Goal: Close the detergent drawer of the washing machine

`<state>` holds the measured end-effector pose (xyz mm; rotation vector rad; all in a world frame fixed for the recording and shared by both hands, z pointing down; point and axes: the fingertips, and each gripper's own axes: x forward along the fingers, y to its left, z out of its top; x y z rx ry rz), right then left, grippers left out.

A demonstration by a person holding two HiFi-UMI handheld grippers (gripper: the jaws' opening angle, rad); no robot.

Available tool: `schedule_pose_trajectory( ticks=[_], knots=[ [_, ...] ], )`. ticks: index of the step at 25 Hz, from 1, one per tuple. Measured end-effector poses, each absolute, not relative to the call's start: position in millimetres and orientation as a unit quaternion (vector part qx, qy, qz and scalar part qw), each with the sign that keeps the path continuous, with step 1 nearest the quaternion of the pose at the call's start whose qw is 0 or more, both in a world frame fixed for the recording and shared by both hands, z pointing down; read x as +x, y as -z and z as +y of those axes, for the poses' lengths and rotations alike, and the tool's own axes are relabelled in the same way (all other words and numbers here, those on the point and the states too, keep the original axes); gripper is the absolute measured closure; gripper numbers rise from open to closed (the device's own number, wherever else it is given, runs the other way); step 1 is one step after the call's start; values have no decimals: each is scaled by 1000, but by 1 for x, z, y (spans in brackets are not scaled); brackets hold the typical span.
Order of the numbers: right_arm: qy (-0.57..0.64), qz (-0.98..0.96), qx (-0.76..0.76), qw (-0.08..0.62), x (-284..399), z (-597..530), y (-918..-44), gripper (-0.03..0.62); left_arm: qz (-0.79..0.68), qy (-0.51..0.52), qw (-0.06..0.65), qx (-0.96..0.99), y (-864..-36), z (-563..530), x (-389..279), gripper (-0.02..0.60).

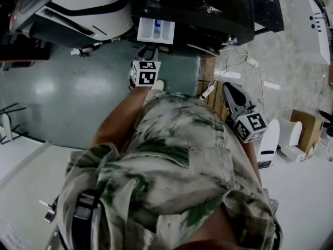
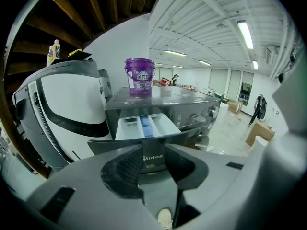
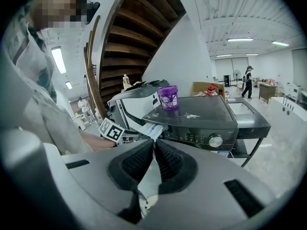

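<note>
Detergent drawer [image 2: 144, 126] open, left gripper [image 2: 152, 152] fingers [image 2: 125, 166] seemingly loose around its front

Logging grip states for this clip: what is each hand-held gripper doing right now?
Left hand-held gripper: open, facing the pulled-out white plastic detergent drawer.
Right hand-held gripper: closed, empty.

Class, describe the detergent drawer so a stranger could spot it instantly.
Find the dark grey washing machine with a purple bucket on top. From its front's upper left, the drawer sticks out open. It alone is white inside, with a blue middle strip.
</note>
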<state>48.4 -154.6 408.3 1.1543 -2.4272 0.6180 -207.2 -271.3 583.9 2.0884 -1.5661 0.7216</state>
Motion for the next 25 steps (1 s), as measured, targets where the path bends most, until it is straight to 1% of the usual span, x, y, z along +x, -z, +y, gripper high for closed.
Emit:
schedule_pose_trajectory(
  ticks=[25],
  knots=[
    [-221, -851, 434, 195, 49, -154, -404, 554, -560, -259, 210, 758, -583, -301, -208, 430]
  ],
)
